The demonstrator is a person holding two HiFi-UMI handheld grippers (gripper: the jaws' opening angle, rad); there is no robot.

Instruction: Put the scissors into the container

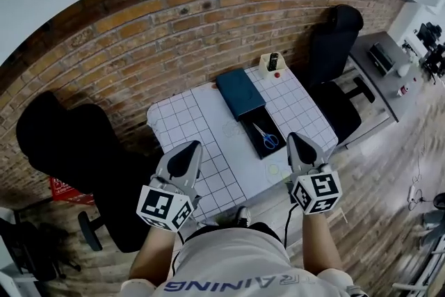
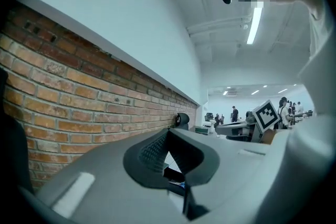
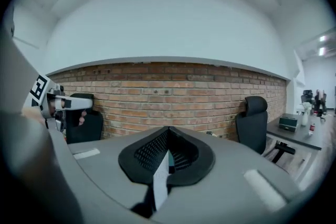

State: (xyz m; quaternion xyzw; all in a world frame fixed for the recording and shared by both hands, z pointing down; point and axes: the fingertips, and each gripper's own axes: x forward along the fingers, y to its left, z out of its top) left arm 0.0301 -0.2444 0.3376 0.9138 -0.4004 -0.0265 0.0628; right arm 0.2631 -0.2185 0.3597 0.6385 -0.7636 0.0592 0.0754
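Observation:
Blue-handled scissors [image 1: 265,136] lie in a shallow black tray [image 1: 251,131] on the white gridded table [image 1: 195,122]. Behind the tray, touching it, rests a dark teal flat box [image 1: 240,92]. At the table's far edge stands a small white holder [image 1: 270,64] with a dark item in it. My left gripper [image 1: 189,147] hovers over the table's near left part, shut and holding nothing. My right gripper [image 1: 295,139] hangs just right of the tray, near the front edge, also shut and holding nothing. Both gripper views look out level at the brick wall, with the left gripper [image 2: 168,131] and the right gripper [image 3: 168,129] pressed closed.
A black office chair [image 1: 62,142] stands left of the table and another [image 1: 334,38] at the back right. The brick wall [image 1: 160,31] runs behind the table. A grey desk [image 1: 379,69] with equipment is at the far right. A cable [image 1: 417,170] lies on the wooden floor.

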